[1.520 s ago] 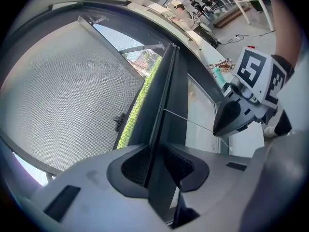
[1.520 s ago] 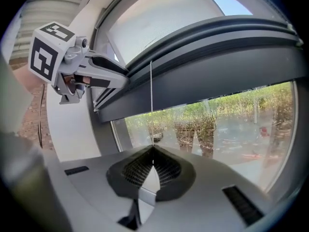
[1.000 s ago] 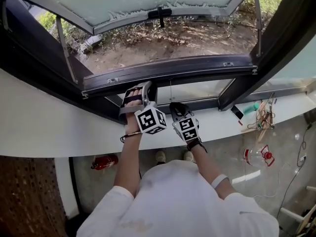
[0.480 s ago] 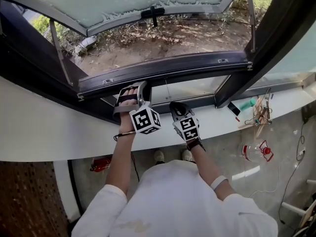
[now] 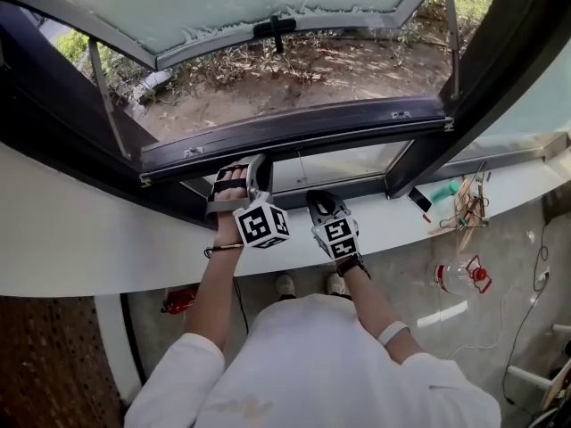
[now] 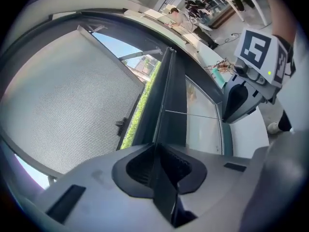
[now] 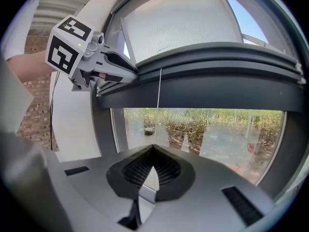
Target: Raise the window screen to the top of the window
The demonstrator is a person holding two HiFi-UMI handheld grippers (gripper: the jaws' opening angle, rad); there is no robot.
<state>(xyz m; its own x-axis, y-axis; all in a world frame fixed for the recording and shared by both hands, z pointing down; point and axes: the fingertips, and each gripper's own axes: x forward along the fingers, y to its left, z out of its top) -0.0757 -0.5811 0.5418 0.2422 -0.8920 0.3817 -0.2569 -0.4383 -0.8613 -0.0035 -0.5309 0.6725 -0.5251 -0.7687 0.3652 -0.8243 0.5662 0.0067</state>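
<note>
While my right gripper (image 5: 319, 198) hangs with jaws together on nothing near the thin cord (image 7: 159, 88), my left gripper (image 5: 243, 175) is pinched onto the window screen's dark bar (image 5: 303, 127), which sits low in the opening. Beyond it, the open sash (image 5: 223, 7) is cut off at the top.

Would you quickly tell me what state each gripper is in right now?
Left gripper: shut on the screen bar.
Right gripper: shut, holding nothing.
</note>
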